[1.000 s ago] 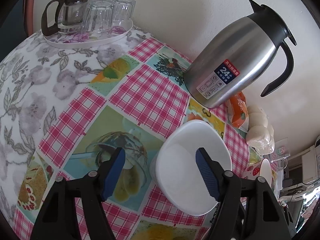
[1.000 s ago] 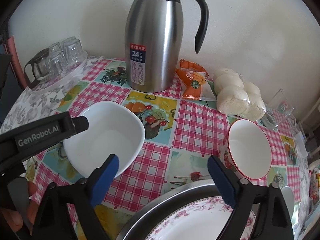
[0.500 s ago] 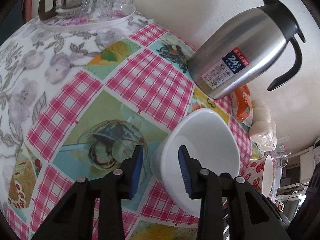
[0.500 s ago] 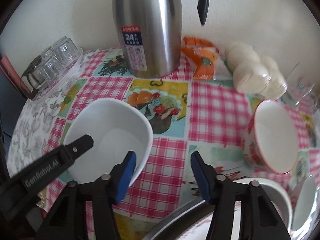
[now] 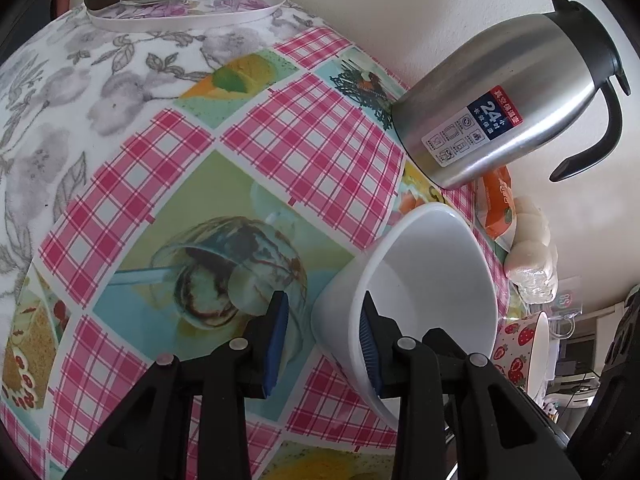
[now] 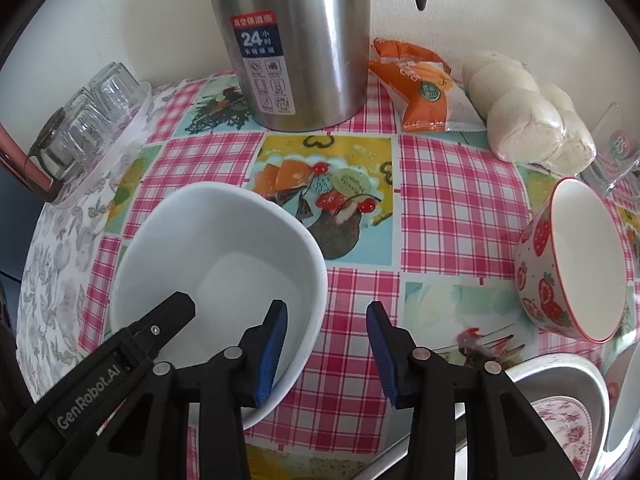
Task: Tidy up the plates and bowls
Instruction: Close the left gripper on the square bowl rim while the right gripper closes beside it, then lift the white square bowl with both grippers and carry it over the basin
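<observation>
Bowl: the white, rounded-square ceramic bowl (image 6: 216, 276) sits upright on the checked pink oilcloth table (image 6: 456, 208), in front of the steel vacuum jug (image 6: 288, 40).
Left gripper (image 5: 323, 344): I have its jaws straddling the bowl's left wall, one blue pad inside against the rim, the other outside with a gap showing. I read it as not yet clamped.
Right gripper (image 6: 327, 354): its jaws are closing over the bowl's near right rim; the left pad is inside the bowl, the right pad stands over bare cloth, so nothing is pinched yet.
Key relation: the rim runs between both pairs of pads, on opposite sides of the bowl, so I judge each hand equally near and the wall only needs squeezing.
Destination: the strawberry-print bowl (image 6: 572, 264) lies well to the right, and the metal basin (image 6: 568, 372) holding a floral plate (image 6: 568, 424) lies to the lower right.
Risk: I expect a one-sided pinch to tip the bowl.
</observation>
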{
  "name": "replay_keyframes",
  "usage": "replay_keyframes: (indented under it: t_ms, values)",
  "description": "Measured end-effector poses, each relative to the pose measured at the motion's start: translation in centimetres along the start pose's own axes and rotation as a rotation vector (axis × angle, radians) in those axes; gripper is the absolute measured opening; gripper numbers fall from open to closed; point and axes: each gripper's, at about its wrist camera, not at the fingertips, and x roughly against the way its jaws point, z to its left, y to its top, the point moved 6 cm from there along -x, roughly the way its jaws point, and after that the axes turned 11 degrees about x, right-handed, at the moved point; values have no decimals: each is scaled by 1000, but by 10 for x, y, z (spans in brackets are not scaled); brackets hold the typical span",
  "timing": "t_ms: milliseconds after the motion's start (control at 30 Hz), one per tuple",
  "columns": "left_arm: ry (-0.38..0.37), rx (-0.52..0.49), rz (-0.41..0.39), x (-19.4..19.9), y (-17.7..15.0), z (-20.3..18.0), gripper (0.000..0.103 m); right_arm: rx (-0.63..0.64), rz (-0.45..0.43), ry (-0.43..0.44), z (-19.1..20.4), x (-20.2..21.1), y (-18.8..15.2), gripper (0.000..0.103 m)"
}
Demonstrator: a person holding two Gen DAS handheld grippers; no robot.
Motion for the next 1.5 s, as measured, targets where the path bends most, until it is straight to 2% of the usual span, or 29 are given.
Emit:
replay_keyframes:
  t_ms: [267,333,500,667,733,867,1033,1267,1500]
  values:
    - [14,-15,-3,2,2,-2,36,-15,2,4,-8,1,2,43]
    - [11,-18,-1,1,3,-2,33,-18,4,11,-8,0,2,42]
    - [-9,-28,9,0,3,-4,22,5,10,16,0,-4,2,31]
    - [6,-46,15,4,1,-8,21,1,-8,49,4,1,1,15]
    - [16,-66,5,10,1,-14,21,0,-17,50,3,6,0,15]
    - [11,-116,-30,28,-3,-33,21,-31,-55,71,-5,25,-2,15]
    - [-31,-171,-66,59,-15,-59,21,-59,-125,68,-20,62,-6,15]
    - [-92,-265,-103,101,-48,-97,21,-121,-239,67,-51,122,-20,15]
    - [-130,-369,-114,128,-90,-131,21,-188,-327,43,-83,169,-50,15]
